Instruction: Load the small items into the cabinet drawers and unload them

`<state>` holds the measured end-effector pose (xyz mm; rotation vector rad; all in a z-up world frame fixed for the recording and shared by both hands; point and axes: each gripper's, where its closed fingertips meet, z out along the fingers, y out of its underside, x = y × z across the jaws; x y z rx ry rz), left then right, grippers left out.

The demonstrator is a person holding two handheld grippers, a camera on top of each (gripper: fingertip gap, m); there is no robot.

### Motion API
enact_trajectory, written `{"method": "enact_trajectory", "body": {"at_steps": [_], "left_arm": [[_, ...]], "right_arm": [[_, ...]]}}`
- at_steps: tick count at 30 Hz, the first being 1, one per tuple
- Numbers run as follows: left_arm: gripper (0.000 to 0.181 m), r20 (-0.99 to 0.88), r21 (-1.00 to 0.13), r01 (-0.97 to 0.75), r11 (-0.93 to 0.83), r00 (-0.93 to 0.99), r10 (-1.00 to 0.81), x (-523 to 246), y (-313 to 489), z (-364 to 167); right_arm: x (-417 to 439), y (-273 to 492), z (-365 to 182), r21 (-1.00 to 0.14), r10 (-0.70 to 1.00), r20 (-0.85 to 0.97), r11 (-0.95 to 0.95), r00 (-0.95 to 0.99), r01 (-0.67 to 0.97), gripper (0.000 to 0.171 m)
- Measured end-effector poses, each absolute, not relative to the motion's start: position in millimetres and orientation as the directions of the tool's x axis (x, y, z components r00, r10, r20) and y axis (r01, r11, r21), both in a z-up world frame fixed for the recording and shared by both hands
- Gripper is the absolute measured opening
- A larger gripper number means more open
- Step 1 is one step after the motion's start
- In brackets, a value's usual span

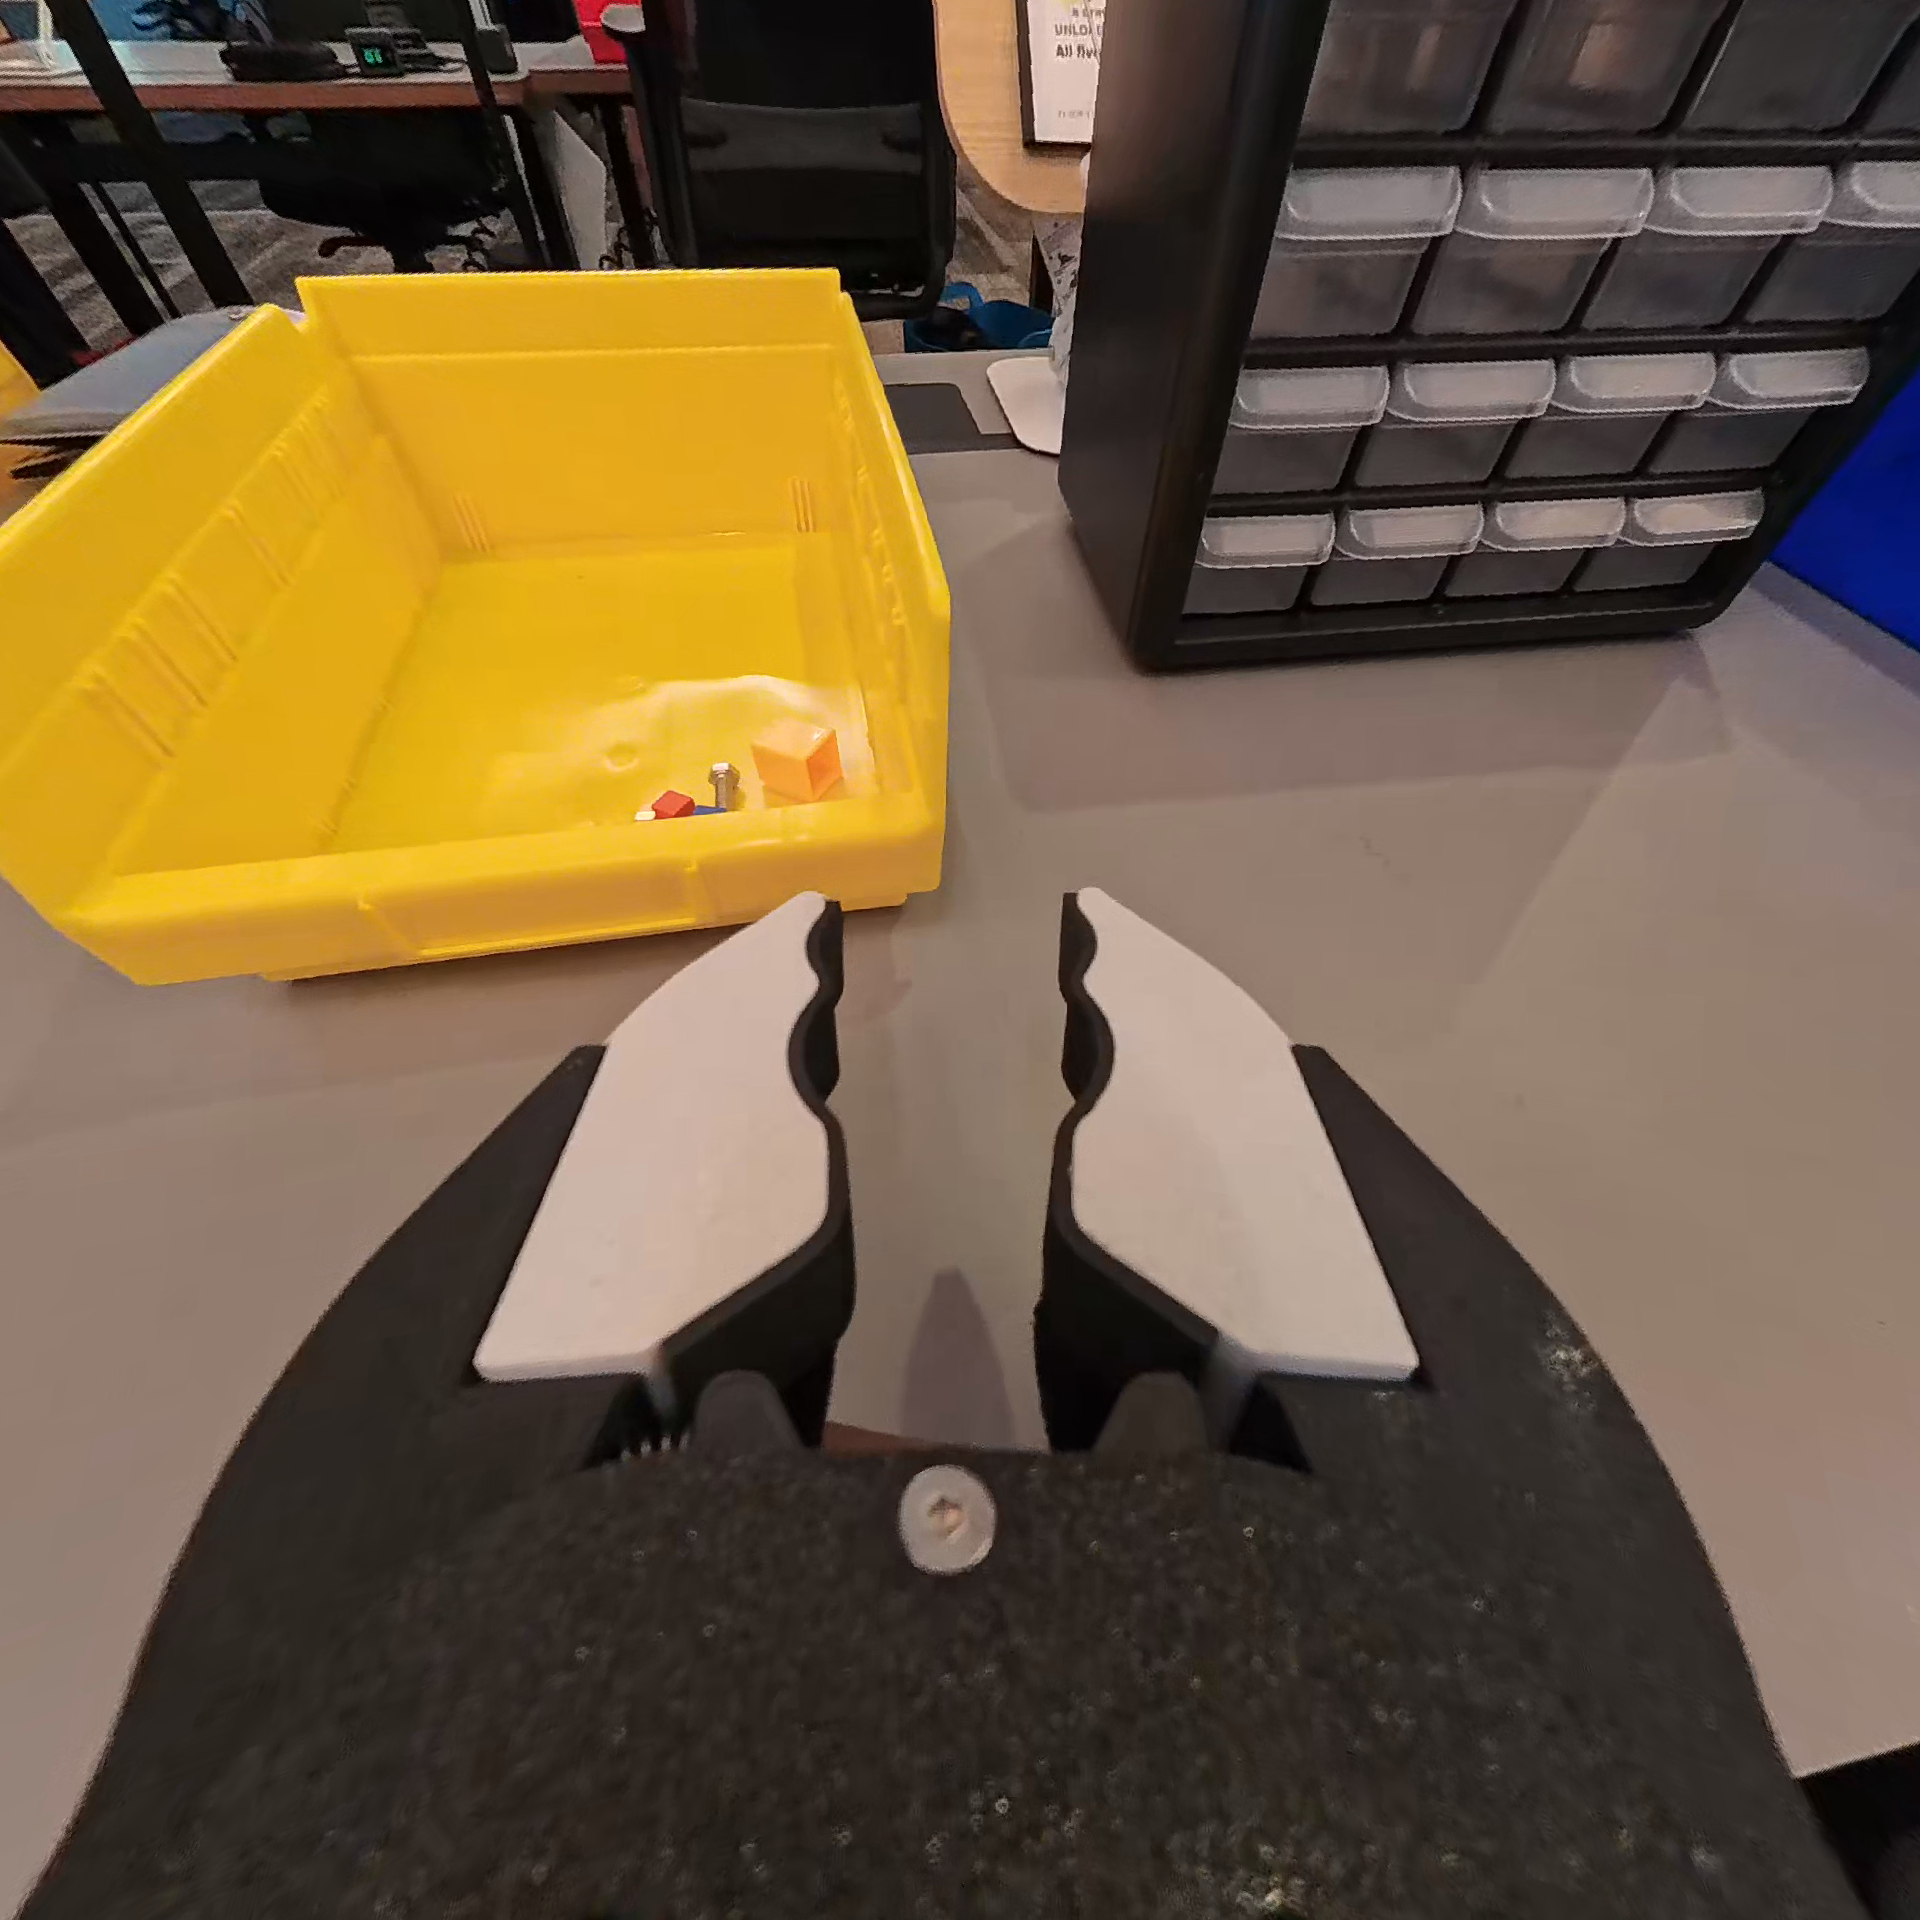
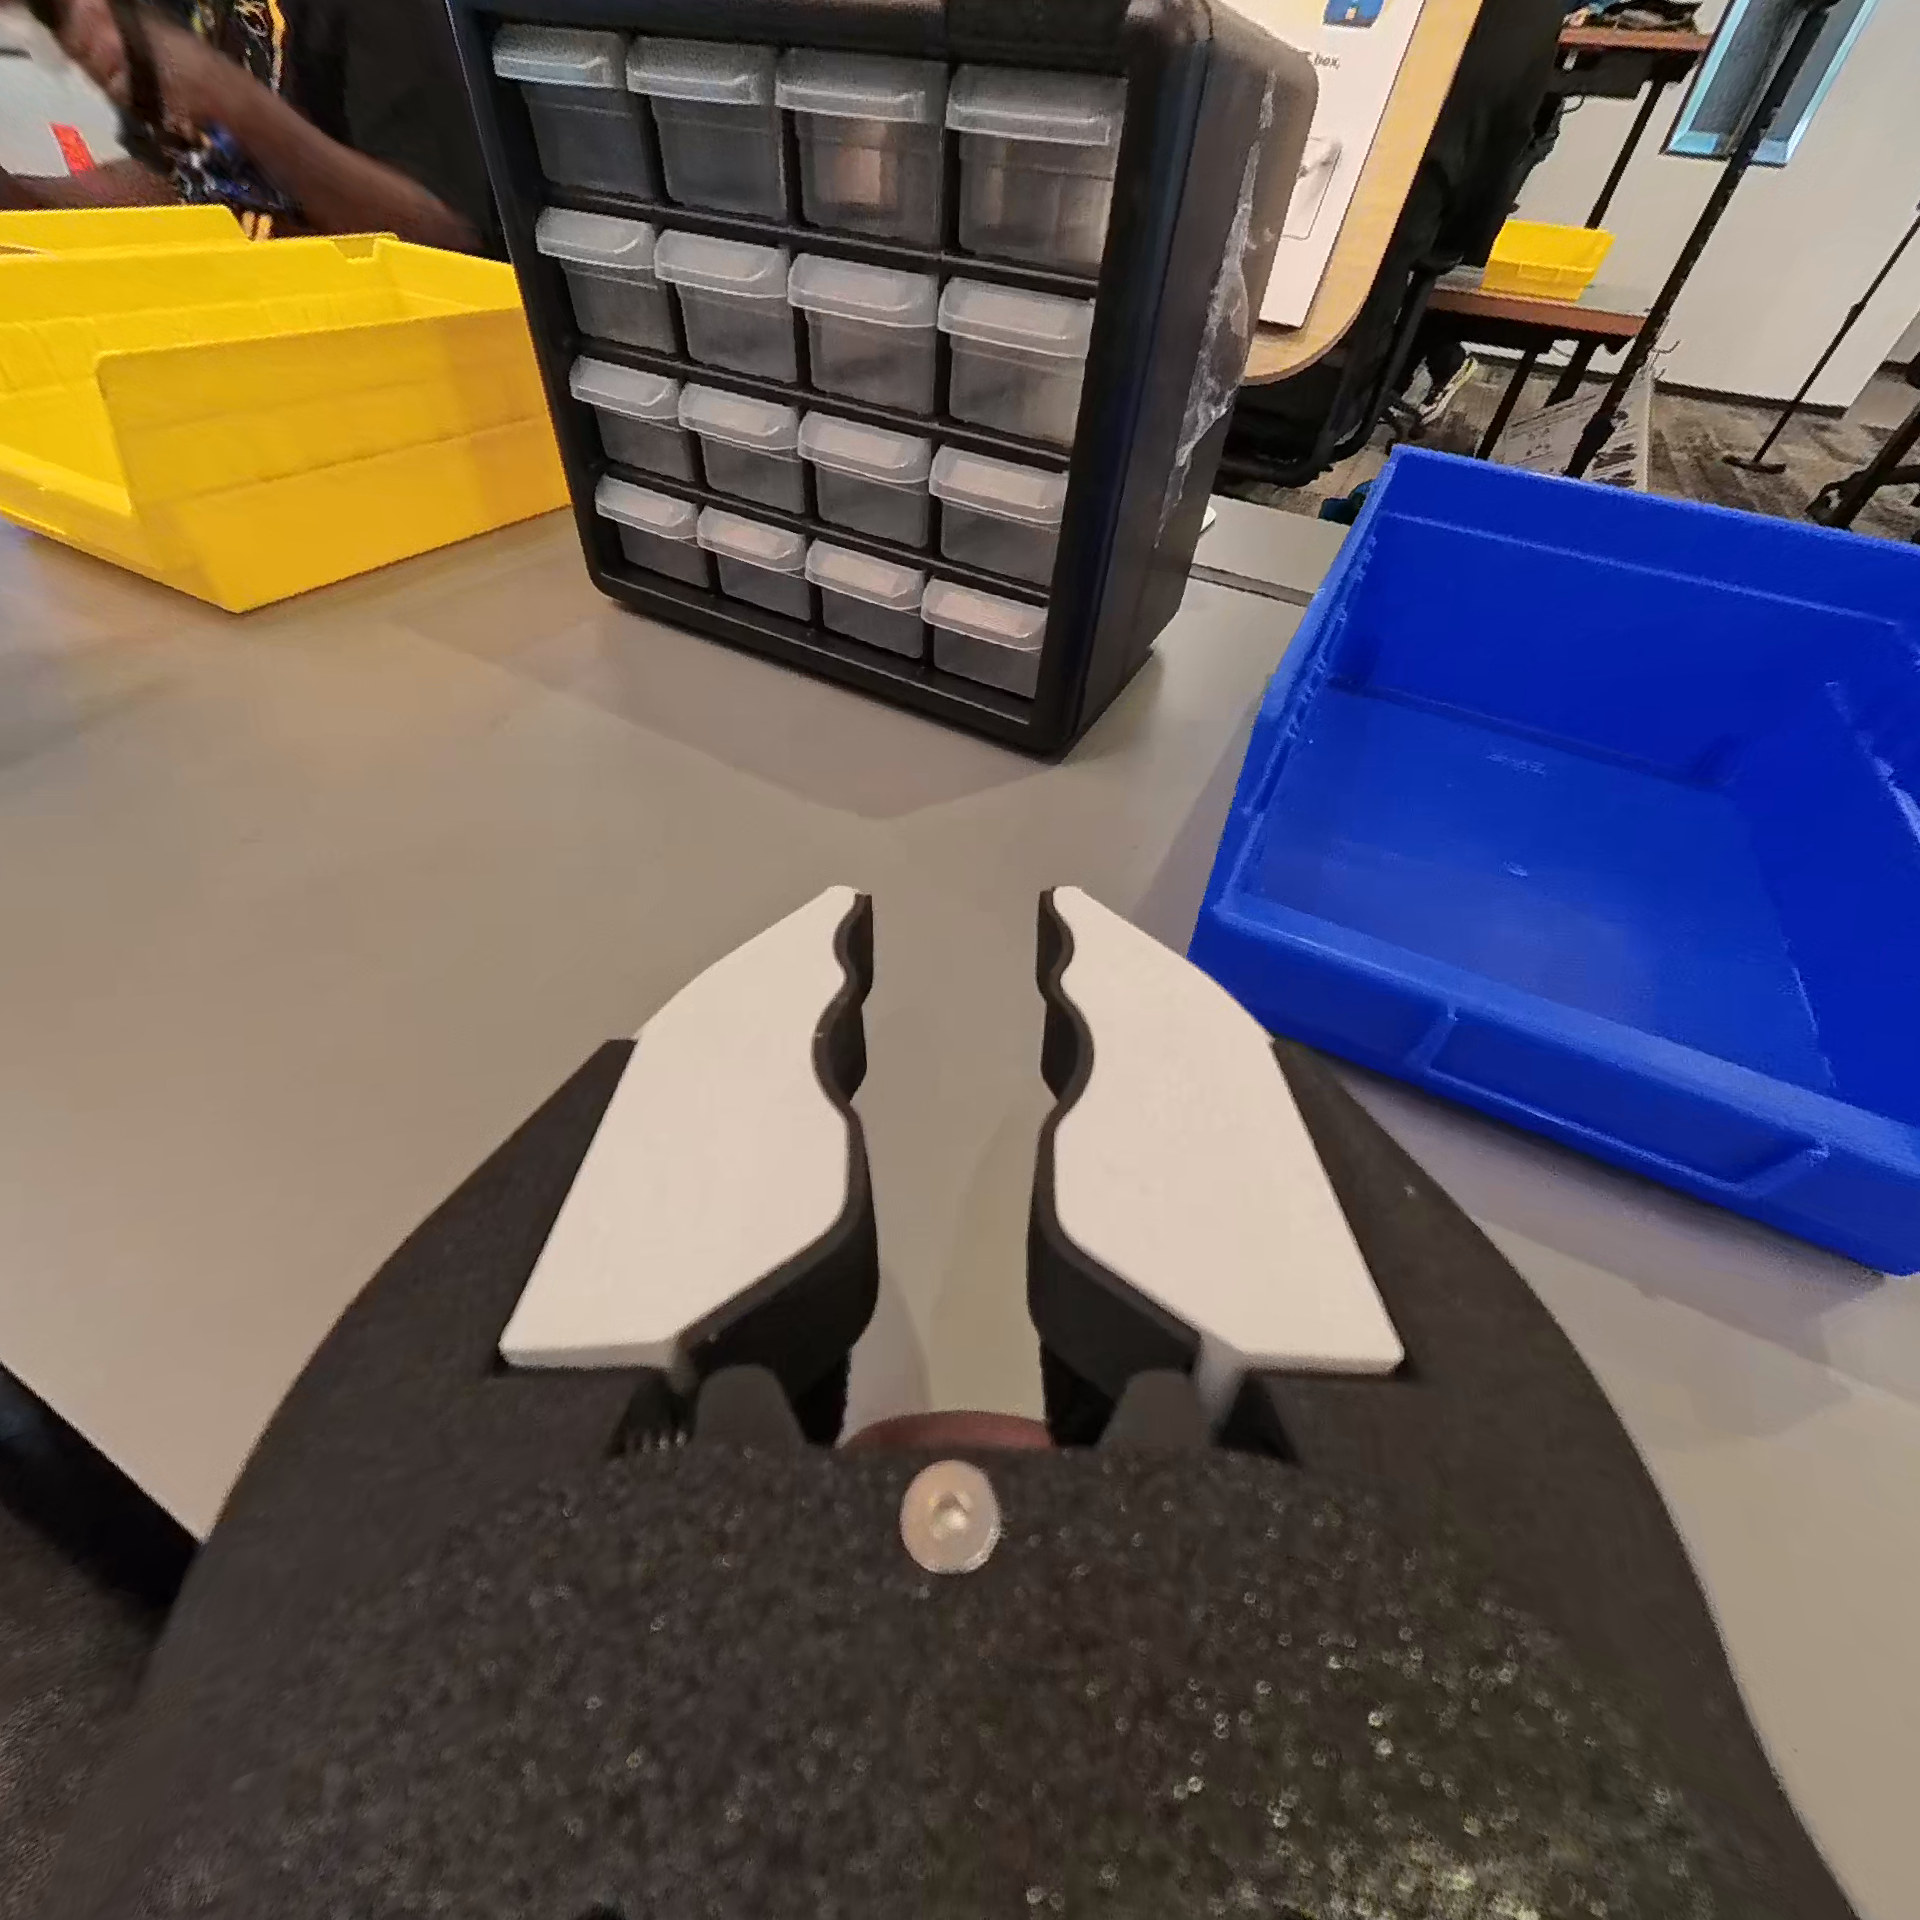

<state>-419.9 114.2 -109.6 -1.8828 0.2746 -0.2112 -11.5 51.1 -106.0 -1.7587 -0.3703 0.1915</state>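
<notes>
Holding both claws parted and empty, I see small items [image 1: 743, 784] at 11 o'clock, nearest my left gripper [image 1: 951, 914].

Office, desks [image 1: 260, 88], chair [image 1: 810, 156] (carpeted)

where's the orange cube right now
In the left wrist view, the orange cube sits in the near right corner of the yellow bin, beside a bolt and a small red block.
</notes>
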Motion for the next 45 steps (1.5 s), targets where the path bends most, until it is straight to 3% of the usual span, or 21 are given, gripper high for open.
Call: {"method": "enact_trajectory", "body": {"at_steps": [15, 19, 21, 26, 31, 38, 41, 45], "left_arm": [[0.040, -0.038, -0.940, -0.138, -0.311, 0.951, -0.308, -411.6, 113.1, -114.2], [0.059, -0.091, -0.918, -0.219, -0.330, 0.928, -0.362, -382.0, 111.4, -114.9], [0.060, -0.217, -0.891, -0.336, -0.306, 0.906, -0.364, -367.5, 118.9, -111.1], [0.049, -0.645, -0.695, -0.707, -0.128, 0.692, -0.323, -334.8, 159.1, -90.1], [0.046, -0.898, -0.409, -0.912, 0.041, 0.394, -0.195, -297.0, 216.8, -68.9], [0.043, -0.995, -0.095, -0.983, 0.160, 0.093, -0.021, -260.0, 274.2, -60.2], [0.039, -0.999, -0.037, -0.984, 0.172, 0.042, 0.026, -253.8, 285.9, -60.2], [0.017, -0.992, -0.008, -0.981, 0.193, 0.033, 0.126, -248.6, 287.6, -51.7]], "right_arm": [[-15.3, 51.7, -109.7, -0.965, 0.350, 0.111, -0.187, 0.930, 0.185, 0.029], [-14.7, 51.6, -108.5, -0.968, 0.349, 0.092, -0.190, 0.933, 0.166, 0.029], [-15.7, 51.1, -108.0, -0.970, 0.356, 0.079, -0.189, 0.931, 0.155, 0.029], [-19.0, 50.9, -109.0, -0.970, 0.371, 0.071, -0.192, 0.926, 0.151, 0.029], [-20.0, 52.0, -110.3, -0.969, 0.378, 0.058, -0.200, 0.924, 0.142, 0.030], [-17.0, 54.0, -111.9, -0.970, 0.378, 0.016, -0.219, 0.926, 0.106, 0.029], [-16.5, 55.4, -112.0, -0.971, 0.379, -0.013, -0.227, 0.925, 0.079, 0.029], [-16.3, 58.0, -113.9, -0.969, 0.377, -0.029, -0.238, 0.926, 0.067, 0.029]]}}
